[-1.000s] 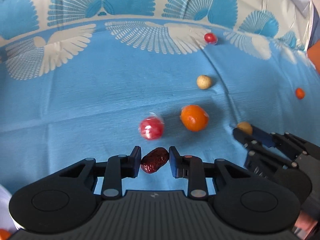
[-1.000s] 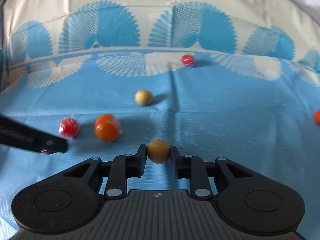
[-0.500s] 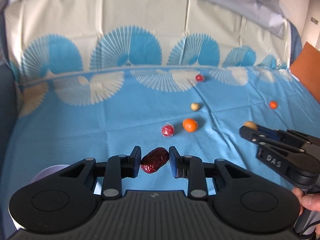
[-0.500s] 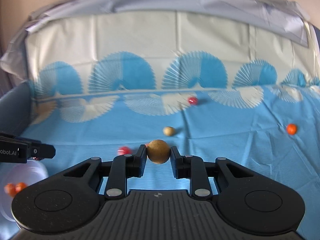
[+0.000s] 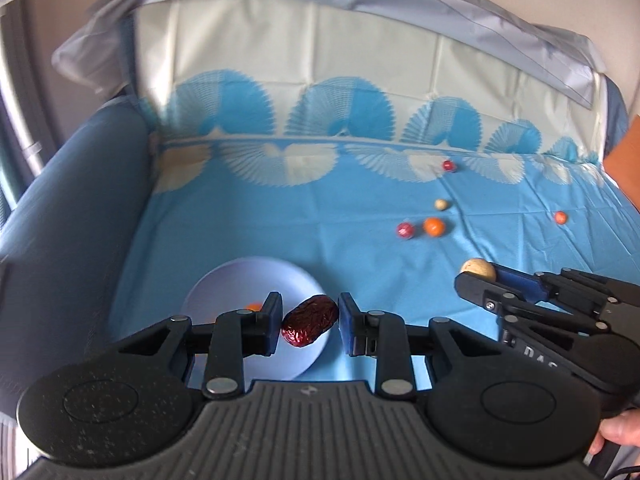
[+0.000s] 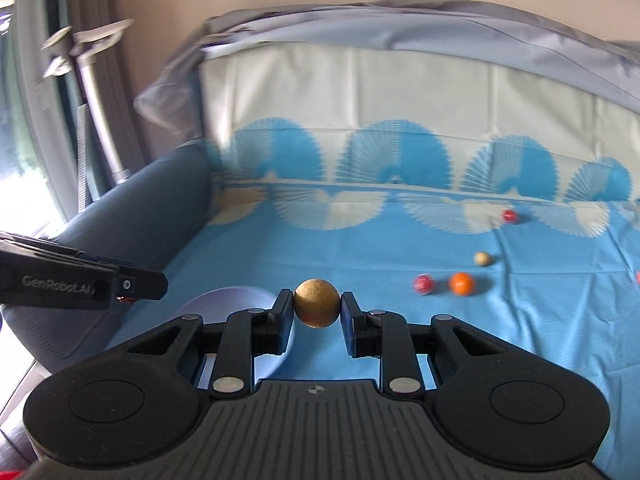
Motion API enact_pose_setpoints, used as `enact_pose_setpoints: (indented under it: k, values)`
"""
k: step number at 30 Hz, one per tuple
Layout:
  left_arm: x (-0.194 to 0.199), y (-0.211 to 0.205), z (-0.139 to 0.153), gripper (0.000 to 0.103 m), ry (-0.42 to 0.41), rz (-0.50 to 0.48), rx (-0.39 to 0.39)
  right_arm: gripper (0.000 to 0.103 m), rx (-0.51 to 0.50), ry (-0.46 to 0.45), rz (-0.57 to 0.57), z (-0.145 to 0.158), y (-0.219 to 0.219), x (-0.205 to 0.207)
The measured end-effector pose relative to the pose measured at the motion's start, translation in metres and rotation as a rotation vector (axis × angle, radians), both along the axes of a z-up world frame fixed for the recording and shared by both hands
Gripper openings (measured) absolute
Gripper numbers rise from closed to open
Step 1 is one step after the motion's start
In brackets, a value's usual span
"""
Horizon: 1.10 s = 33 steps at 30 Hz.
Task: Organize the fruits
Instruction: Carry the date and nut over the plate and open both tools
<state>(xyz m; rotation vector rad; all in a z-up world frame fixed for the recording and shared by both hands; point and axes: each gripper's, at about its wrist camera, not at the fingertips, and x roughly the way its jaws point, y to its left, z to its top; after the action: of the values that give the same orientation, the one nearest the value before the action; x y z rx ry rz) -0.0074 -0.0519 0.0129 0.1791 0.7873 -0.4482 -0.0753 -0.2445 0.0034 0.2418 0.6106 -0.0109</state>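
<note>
My left gripper (image 5: 309,322) is shut on a dark red date (image 5: 310,320) and holds it above the right part of a pale lilac plate (image 5: 224,292). An orange fruit (image 5: 253,306) lies on the plate, mostly hidden by my left finger. My right gripper (image 6: 316,312) is shut on a tan round fruit (image 6: 317,302), with the plate (image 6: 236,300) below and to its left. The right gripper also shows in the left wrist view (image 5: 476,276), to the right of the plate.
On the blue cloth (image 5: 320,216) lie a red wrapped fruit (image 5: 405,230), an orange (image 5: 434,226), a small beige ball (image 5: 441,204), a red ball (image 5: 449,165) and a small orange fruit (image 5: 561,217). A blue sofa arm (image 5: 68,208) rises at the left.
Both grippers have lifted and swung left with their fruits. The plate has come into view under the left gripper, and the loose fruits now lie farther off to the right.
</note>
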Motion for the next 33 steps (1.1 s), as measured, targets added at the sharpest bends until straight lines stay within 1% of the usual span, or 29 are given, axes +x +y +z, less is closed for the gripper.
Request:
enact_pose_setpoints:
  k: [3,6,10,14,22,33]
  values:
    - [-0.013,0.029,0.005,0.033,-0.01,0.04,0.001,0.027,-0.013,-0.001,0.048,0.01,0.025,-0.012]
    - [-0.021,0.052,0.009,0.033,-0.002,0.08,-0.006,0.027,-0.021,0.007,0.086,0.018,0.046,-0.022]
    - [-0.027,0.074,0.017,0.033,-0.003,0.123,-0.025,0.027,-0.031,0.005,0.134,0.027,0.072,-0.033]
    - [-0.031,0.088,0.022,0.033,-0.02,0.145,-0.044,0.027,-0.039,0.01,0.165,0.031,0.09,-0.037]
    - [-0.032,0.099,0.023,0.033,-0.019,0.162,-0.06,0.027,-0.063,0.013,0.186,0.036,0.102,-0.038]
    - [-0.022,0.096,0.015,0.033,0.006,0.167,-0.041,0.027,-0.059,0.033,0.176,0.032,0.099,-0.034]
